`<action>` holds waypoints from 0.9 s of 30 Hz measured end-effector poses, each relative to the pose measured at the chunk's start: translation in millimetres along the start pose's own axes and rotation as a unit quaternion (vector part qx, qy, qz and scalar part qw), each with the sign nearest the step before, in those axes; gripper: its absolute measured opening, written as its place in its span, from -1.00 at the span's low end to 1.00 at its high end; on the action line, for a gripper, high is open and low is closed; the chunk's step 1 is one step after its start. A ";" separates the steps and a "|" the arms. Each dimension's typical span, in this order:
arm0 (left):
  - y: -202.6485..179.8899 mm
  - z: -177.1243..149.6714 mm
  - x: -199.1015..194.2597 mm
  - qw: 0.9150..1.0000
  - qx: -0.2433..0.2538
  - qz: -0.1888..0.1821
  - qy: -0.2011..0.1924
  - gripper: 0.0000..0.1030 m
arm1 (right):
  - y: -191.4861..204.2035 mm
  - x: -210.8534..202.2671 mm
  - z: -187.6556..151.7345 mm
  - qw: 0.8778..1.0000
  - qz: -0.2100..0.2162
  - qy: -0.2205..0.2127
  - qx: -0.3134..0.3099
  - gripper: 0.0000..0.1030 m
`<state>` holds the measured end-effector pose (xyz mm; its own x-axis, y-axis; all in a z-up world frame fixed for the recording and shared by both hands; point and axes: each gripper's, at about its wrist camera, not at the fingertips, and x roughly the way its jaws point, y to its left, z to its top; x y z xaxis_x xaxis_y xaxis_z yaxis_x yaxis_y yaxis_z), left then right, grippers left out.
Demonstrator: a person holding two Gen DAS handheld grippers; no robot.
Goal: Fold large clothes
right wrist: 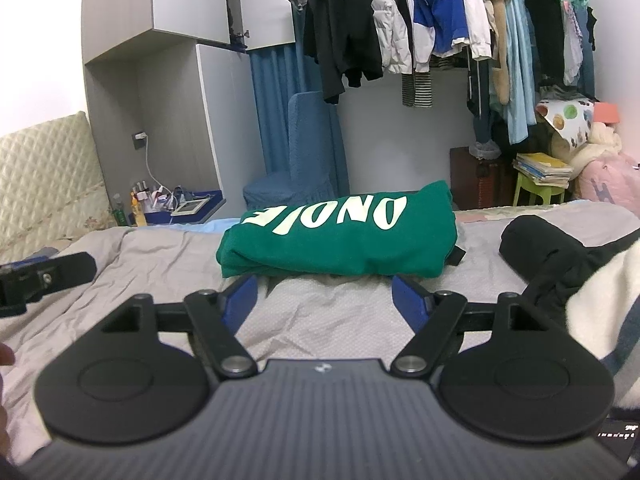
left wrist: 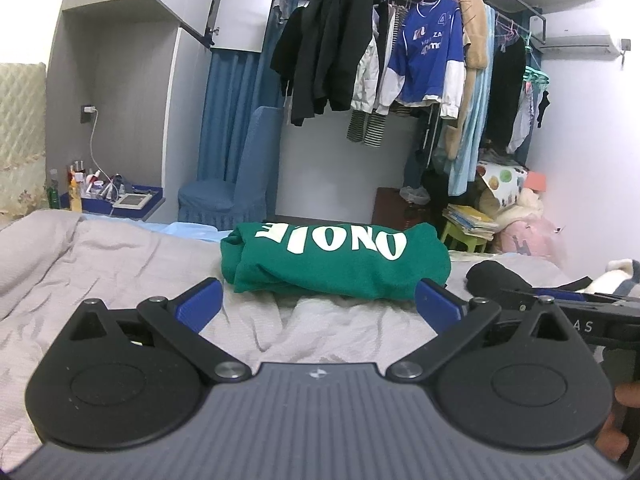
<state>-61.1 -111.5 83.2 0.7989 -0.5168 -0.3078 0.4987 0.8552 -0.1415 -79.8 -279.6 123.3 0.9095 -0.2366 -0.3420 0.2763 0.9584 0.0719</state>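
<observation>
While both tools hang low over the bed, this is what shows:

garment: green sweatshirt [left wrist: 338,258], folded into a compact bundle, white lettering on top reading upside down from both wrist views. Lies on the bed, just ahead of both tools, nothing touching it.
fold state: left end of the bundle shows stacked layered edges; top face fairly smooth, front edge rounded.
bed: grey wrinkled sheet [left wrist: 100,264] under the bundle, creases running toward the tools; a strip of light blue fabric shows along the far edge.
left tool [left wrist: 319,304]: blue fingers spread wide, only bare sheet between them. Pads sit short of the garment's near edge, not in contact.
right tool [right wrist: 325,300]: fingers apart too, a bit narrower than the left. Empty, tips just short of the bundle's front edge.
tool spacing: side by side; each one's black body shows at the edge of the other's view.
hands: fingertips visible at the lower right edge of the left wrist view and the left edge of the right wrist view.
black item [right wrist: 536,244]: dark cloth lying on the bed right of the green bundle, apart from it. A white fuzzy thing [right wrist: 608,312] sits beside it at the right tool's side.
background: clothes rail [left wrist: 420,40] with hung jackets and a blue jersey, blue covered chair [left wrist: 236,176], nightstand with bottles at left, stack of books on a green stool at right.
</observation>
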 end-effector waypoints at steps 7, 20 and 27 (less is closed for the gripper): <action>0.2 -0.1 -3.0 1.000 0.001 0.014 0.003 1.00 | -0.7 -2.8 -1.7 1.000 -0.015 -0.005 0.001 1.00; -2.4 -1.8 -12.7 1.000 0.004 0.021 -0.003 1.00 | 5.9 -7.9 -8.4 1.000 -0.014 0.003 0.006 1.00; -3.8 -1.4 -20.0 1.000 0.004 0.022 -0.007 1.00 | 7.4 -13.4 -7.8 1.000 -0.010 -0.002 0.008 1.00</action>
<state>-79.5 -104.4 88.6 0.8246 -0.4794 -0.3005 0.4659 0.8767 -0.1199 -92.3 -268.1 121.1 0.9044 -0.2570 -0.3406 0.3000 0.9506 0.0795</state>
